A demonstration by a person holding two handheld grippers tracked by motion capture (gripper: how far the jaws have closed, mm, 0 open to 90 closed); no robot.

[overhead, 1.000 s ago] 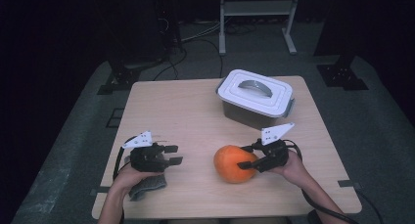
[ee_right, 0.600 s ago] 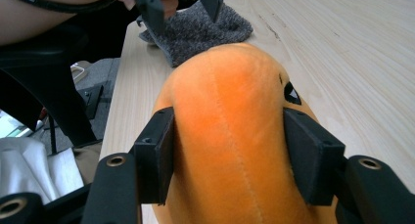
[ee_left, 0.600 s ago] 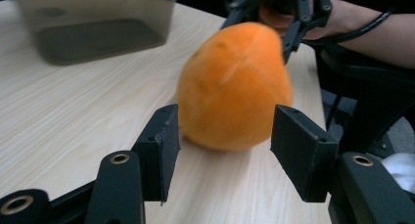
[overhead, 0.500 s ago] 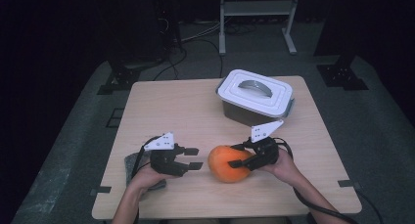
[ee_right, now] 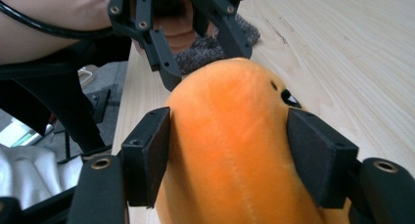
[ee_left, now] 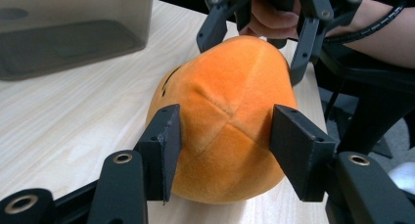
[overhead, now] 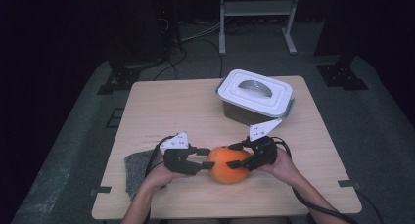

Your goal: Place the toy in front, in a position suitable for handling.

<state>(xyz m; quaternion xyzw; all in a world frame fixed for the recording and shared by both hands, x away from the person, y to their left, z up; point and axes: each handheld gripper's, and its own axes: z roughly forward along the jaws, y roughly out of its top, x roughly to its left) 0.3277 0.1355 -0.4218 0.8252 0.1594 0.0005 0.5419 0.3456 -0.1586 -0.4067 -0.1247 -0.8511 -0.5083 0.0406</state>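
Note:
An orange plush toy (overhead: 225, 164) lies on the wooden table (overhead: 161, 111) near its front edge, between my two grippers. My left gripper (overhead: 209, 158) has its jaws around the toy's left end. In the left gripper view both pads (ee_left: 164, 136) press into the orange plush (ee_left: 225, 101). My right gripper (overhead: 234, 155) holds the toy's right end. Its jaws have just been opening, but in the right gripper view the pads (ee_right: 149, 150) still lie against the plush (ee_right: 230, 136). The toy rests on the table.
A clear container with a white handled lid (overhead: 254, 94) stands behind the toy at the back right. A grey cloth (overhead: 137, 168) lies at the front left, under my left forearm. The table's front edge runs close below both hands.
My left gripper has moved right from above the grey cloth to the toy, and its jaws now flank the toy's left end. The right gripper and toy have hardly shifted.

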